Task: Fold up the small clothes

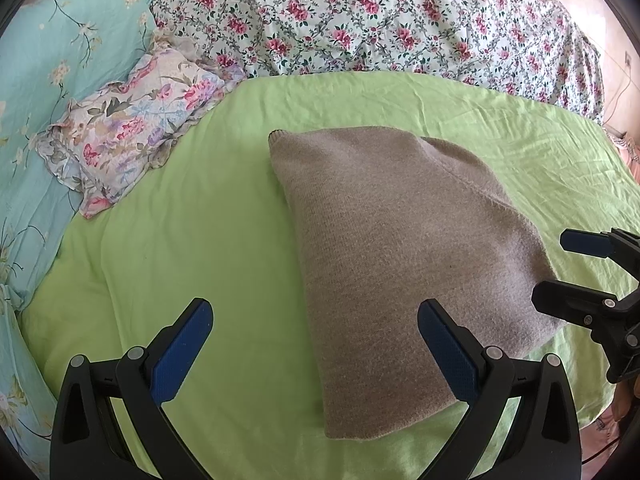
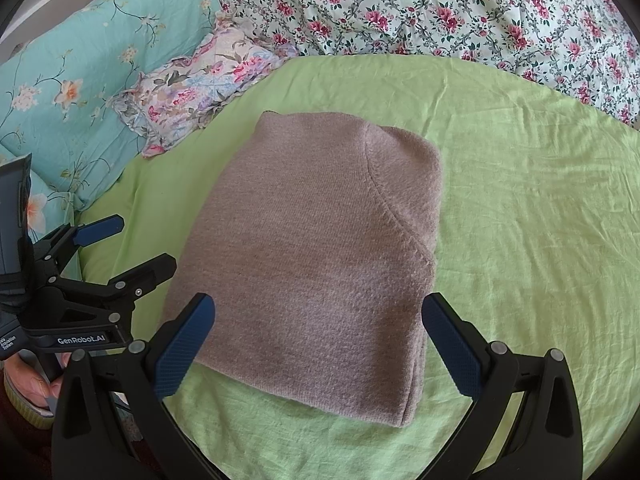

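Left tongs (image 1: 316, 344) spread wide, empty, hovering at near-left edge of folded sweater. Right tongs (image 2: 318, 340) also spread, empty, over sweater's near edge. Beige knit sweater (image 2: 316, 248) folded flat, mid green sheet (image 2: 520, 220) on bed. Frilled floral pillow (image 1: 132, 128) far left, floral quilt (image 1: 380, 16) behind.

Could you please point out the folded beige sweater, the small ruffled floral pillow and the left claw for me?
folded beige sweater (image 2: 312, 248), right wrist view, middle of its top face.
small ruffled floral pillow (image 1: 132, 132), left wrist view, centre of its cover.
left claw (image 2: 132, 244), right wrist view, between its open fingertips.
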Motion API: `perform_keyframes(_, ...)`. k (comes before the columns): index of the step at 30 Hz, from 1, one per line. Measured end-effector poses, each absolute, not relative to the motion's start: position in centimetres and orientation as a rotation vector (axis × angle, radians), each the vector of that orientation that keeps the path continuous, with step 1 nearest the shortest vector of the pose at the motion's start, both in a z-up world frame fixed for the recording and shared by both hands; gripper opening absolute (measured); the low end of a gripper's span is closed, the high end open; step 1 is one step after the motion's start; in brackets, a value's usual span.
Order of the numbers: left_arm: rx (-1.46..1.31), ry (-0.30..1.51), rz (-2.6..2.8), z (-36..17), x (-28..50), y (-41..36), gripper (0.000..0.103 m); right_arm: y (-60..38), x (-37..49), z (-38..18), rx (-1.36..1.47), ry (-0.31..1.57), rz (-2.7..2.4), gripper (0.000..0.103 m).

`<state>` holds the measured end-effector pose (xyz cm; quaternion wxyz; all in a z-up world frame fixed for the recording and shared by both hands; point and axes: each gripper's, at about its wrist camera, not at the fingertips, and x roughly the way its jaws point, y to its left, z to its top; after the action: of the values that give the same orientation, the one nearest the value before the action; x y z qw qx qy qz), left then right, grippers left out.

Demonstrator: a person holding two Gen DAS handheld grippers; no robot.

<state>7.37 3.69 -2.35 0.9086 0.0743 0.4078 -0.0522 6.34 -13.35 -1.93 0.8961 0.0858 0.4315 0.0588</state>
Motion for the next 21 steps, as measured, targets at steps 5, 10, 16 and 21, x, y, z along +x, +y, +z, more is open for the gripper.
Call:
perform_keyframes(5, 0.156, 0.842, -0.110, -2.40, 7.43, 3.70, 0.102, -13.36, 6.33, -1.92, 0.177, 0.894, 0.122, 0.103)
perform_keyframes(10, 0.155, 0.841, -0.109, -2.29, 7.47, 3.69, 0.102, -13.36, 6.35, -1.80, 0.179, 0.892, 0.122, 0.103)
perform_keyframes(16, 0.159, 0.839, -0.104, -2.10, 7.46, 3.63, 0.102, -13.49, 6.38, -1.73, 0.179, 0.892, 0.123, 0.103)
perform_keyframes(21, 0.161, 0.839, -0.109, -2.00, 7.52, 3.64, 0.102, -13.46, 6.38, -1.72, 0.178, 0.892, 0.122, 0.103)
